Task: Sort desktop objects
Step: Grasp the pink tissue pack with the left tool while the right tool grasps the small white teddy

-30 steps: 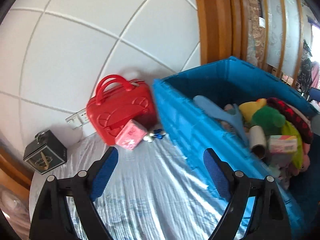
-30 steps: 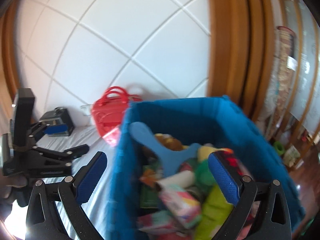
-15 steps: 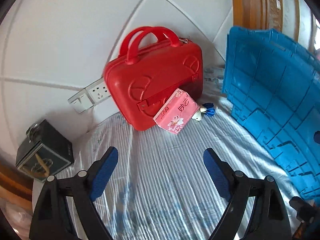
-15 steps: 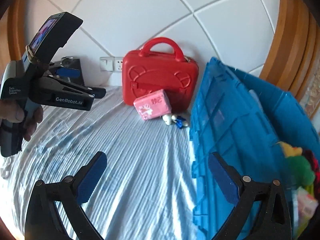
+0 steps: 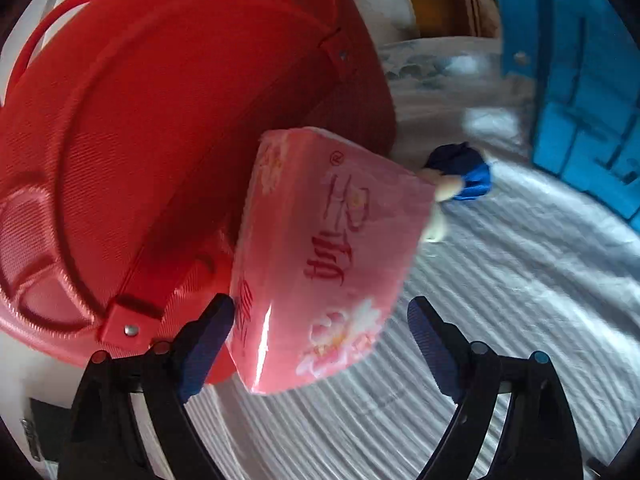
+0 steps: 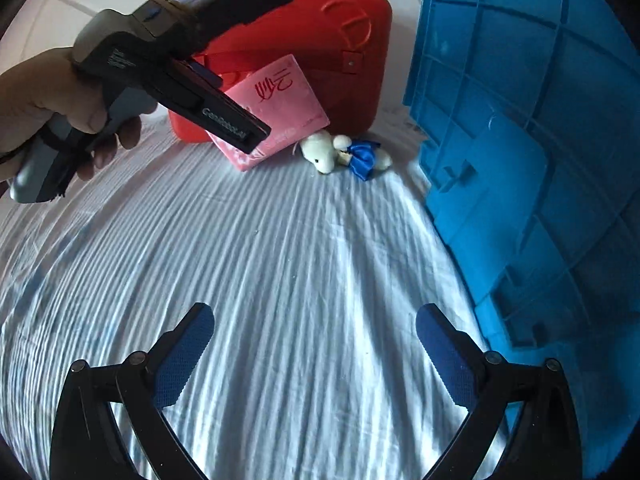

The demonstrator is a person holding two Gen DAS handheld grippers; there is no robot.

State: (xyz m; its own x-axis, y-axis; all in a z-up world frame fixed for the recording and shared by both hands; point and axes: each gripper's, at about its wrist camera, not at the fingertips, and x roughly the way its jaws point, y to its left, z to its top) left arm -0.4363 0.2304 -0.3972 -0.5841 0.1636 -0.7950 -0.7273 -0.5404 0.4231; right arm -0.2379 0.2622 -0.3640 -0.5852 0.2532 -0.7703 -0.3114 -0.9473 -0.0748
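A pink tissue pack (image 5: 320, 248) leans against a red plastic case (image 5: 160, 152); both also show in the right wrist view, the pack (image 6: 280, 100) in front of the case (image 6: 320, 40). My left gripper (image 5: 320, 340) is open, its jaws on either side of the pack's near end, not closed on it. A small white plush toy with a blue bow (image 6: 344, 152) lies beside the pack; it also shows in the left wrist view (image 5: 456, 184). My right gripper (image 6: 316, 352) is open and empty above the sheet, well short of them.
A blue plastic crate (image 6: 520, 160) stands at the right, its wall close to my right gripper; it shows in the left wrist view too (image 5: 580, 100). A light striped sheet (image 6: 280, 260) covers the surface. A white padded wall is behind the case.
Both grippers have dropped from above the crate toward the sheet. My left gripper has closed in on the pink tissue pack, which now sits between its open jaws.
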